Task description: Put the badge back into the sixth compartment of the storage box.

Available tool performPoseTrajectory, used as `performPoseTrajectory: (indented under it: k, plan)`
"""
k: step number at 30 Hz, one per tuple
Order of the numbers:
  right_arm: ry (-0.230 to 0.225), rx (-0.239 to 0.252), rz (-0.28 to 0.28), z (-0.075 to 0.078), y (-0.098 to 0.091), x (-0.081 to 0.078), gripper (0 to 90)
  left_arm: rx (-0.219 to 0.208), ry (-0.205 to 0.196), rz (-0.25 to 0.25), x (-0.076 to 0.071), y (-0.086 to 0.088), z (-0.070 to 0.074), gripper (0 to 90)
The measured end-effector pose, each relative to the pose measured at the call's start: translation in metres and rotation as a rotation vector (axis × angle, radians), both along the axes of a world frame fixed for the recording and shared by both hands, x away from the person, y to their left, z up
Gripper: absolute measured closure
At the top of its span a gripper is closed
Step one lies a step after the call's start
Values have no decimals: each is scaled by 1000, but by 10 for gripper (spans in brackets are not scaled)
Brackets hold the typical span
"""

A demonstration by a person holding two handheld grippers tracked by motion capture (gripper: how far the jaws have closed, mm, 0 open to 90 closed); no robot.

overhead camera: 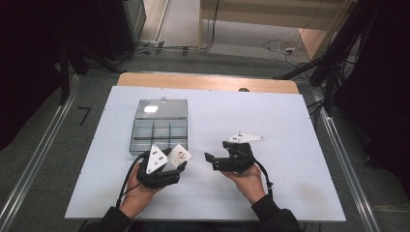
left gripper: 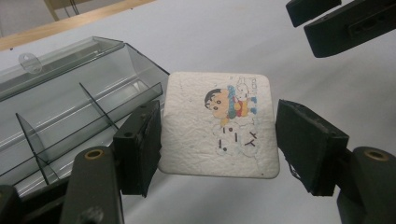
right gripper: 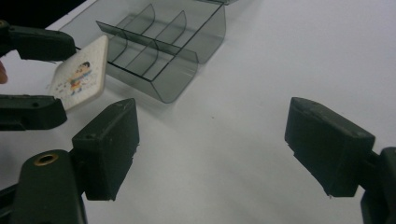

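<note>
A white square card point(left gripper: 219, 126) with a cartoon print sits between the pads of my left gripper point(left gripper: 217, 135), which is shut on its two side edges and holds it tilted just off the table. From above, the card point(overhead camera: 180, 154) is near the front right corner of a clear divided box point(overhead camera: 138, 145), with my left gripper point(overhead camera: 178, 162) behind it. My right gripper point(overhead camera: 217, 151) hovers to the right of it, open and holding nothing. In the right gripper view its jaws point(right gripper: 215, 144) stand wide apart over bare table, with the card point(right gripper: 79, 77) at left.
The clear box point(left gripper: 140, 70) has several compartments and its lid point(overhead camera: 161, 108) lies open behind it. It stands on a white table top point(overhead camera: 270, 116) with a wooden strip at the far edge. Cables and dark stands lie on the floor beyond.
</note>
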State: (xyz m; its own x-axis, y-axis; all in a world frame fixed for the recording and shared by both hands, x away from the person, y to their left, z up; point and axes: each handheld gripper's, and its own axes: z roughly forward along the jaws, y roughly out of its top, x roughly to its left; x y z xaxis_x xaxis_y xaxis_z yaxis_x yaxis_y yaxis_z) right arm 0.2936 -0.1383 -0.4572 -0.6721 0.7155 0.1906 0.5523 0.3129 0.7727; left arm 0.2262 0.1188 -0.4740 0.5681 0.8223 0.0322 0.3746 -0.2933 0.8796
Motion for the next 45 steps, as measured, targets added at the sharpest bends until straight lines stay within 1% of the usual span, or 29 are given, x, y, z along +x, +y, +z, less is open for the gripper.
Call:
performPoseTrajectory:
  k: [2, 7, 14, 18, 19, 21, 22, 23, 24, 25, 29, 32, 33, 34, 37, 38, 39, 40, 41, 42, 43, 45]
  plan:
    - [4, 4, 1, 1, 2, 0, 164, 1, 0, -1, 0, -1, 0, 333]
    - [7, 13, 21, 2, 10, 0, 167, 2, -18, 0, -1, -2, 1, 332]
    - [23, 50, 42, 3, 19, 2, 183, 0, -24, 1, -1, -3, 1, 332]
    - [52, 99, 62, 4, 23, 3, 201, 5, -36, 2, -2, -4, 1, 332]
    - [68, 120, 73, 3, 24, 4, 208, 1, -39, 2, -3, -4, 1, 332]
    - [128, 180, 97, 1, 24, 7, 229, -14, -44, 0, -3, -5, 2, 332]
    - [152, 210, 107, 0, 24, 8, 246, -18, -47, -5, -3, -6, 2, 332]
    - [196, 269, 129, -1, 24, 10, 286, -20, -51, -7, -4, -8, 2, 332]
    - [214, 292, 138, -1, 24, 11, 306, -18, -52, -10, -4, -9, 3, 332]
    - [214, 292, 138, -1, 24, 11, 306, -16, -61, -15, -5, -11, 3, 332]
    - [263, 352, 168, -4, 25, 12, 398, -17, -101, -24, -8, -14, 5, 332]
    - [318, 387, 201, -9, 25, 15, 477, -14, -116, -29, -10, -16, 7, 332]
    - [358, 418, 230, -11, 26, 16, 547, -17, -123, -30, -11, -17, 7, 332]
    - [358, 418, 230, -11, 26, 16, 547, -14, -132, -34, -11, -17, 7, 332]
    - [392, 467, 256, -12, 27, 16, 747, -23, -143, -47, -12, -18, 7, 330]
    - [386, 484, 246, -11, 27, 15, 807, -26, -140, -56, -12, -18, 7, 247]
    - [386, 484, 246, -11, 27, 15, 807, -27, -130, -62, -12, -18, 7, 247]
    - [379, 483, 244, -11, 27, 15, 808, -35, -120, -67, -12, -16, 7, 218]
    - [370, 480, 239, -10, 26, 16, 808, -41, -115, -70, -12, -14, 7, 213]
    - [353, 474, 233, -10, 26, 15, 808, -47, -106, -64, -13, -11, 7, 205]
    - [347, 471, 227, -10, 25, 16, 808, -56, -97, -58, -13, -8, 7, 205]
    - [347, 472, 219, -11, 23, 17, 808, -85, -55, -44, -13, -1, 6, 206]
